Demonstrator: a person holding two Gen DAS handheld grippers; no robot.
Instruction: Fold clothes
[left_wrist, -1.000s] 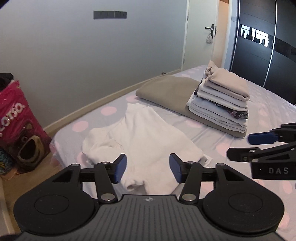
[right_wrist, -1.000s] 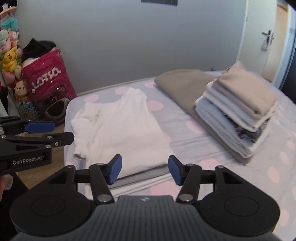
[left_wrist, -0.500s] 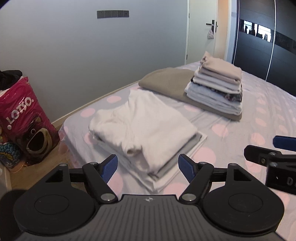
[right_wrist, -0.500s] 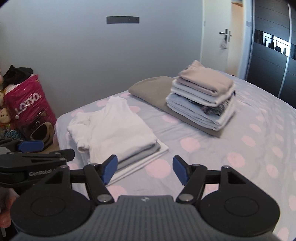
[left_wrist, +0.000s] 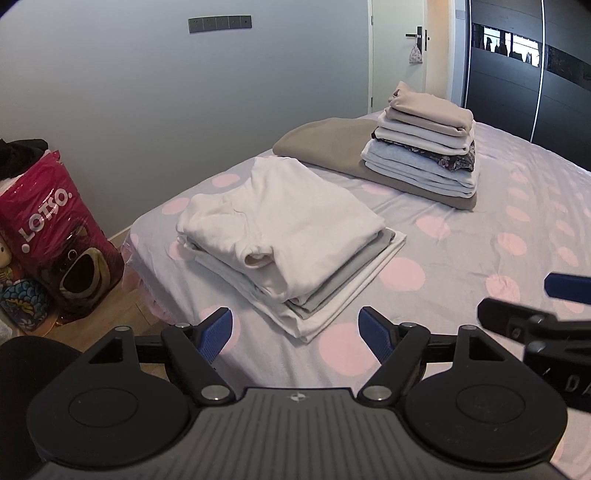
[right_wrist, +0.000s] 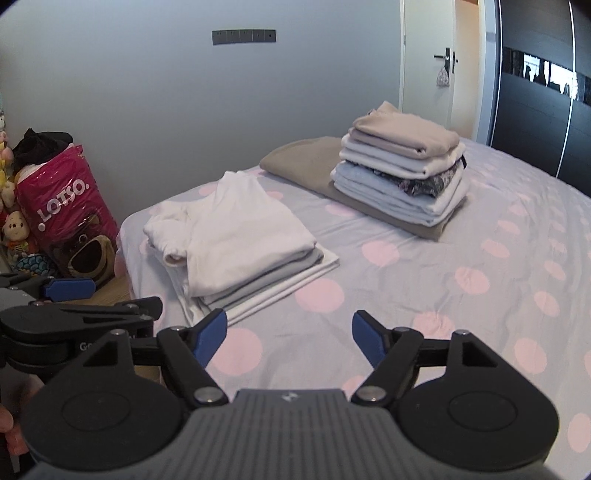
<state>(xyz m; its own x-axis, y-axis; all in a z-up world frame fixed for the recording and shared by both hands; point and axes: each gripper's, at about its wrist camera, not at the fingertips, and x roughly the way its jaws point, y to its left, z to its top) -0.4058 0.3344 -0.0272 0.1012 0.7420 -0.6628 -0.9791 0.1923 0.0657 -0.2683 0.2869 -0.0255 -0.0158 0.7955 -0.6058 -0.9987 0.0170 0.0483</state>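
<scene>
Folded white garment (left_wrist: 284, 218) atop a small pile near the corner of the bed (left_wrist: 461, 258); both tools held off, empty.

Left gripper (left_wrist: 295, 328): fingers spread wide, nothing held, short of the pile. Right gripper (right_wrist: 286, 332): likewise wide apart, empty, over bare dotted sheet. Beyond: taller stack of folded clothes (left_wrist: 424, 144) on a tan blanket (left_wrist: 325, 144). Beside the bed, on the floor: pink Lotso bag (right_wrist: 66, 206), plush toys (right_wrist: 14, 229), apparently stacked. Nothing between fingers and pile.
</scene>
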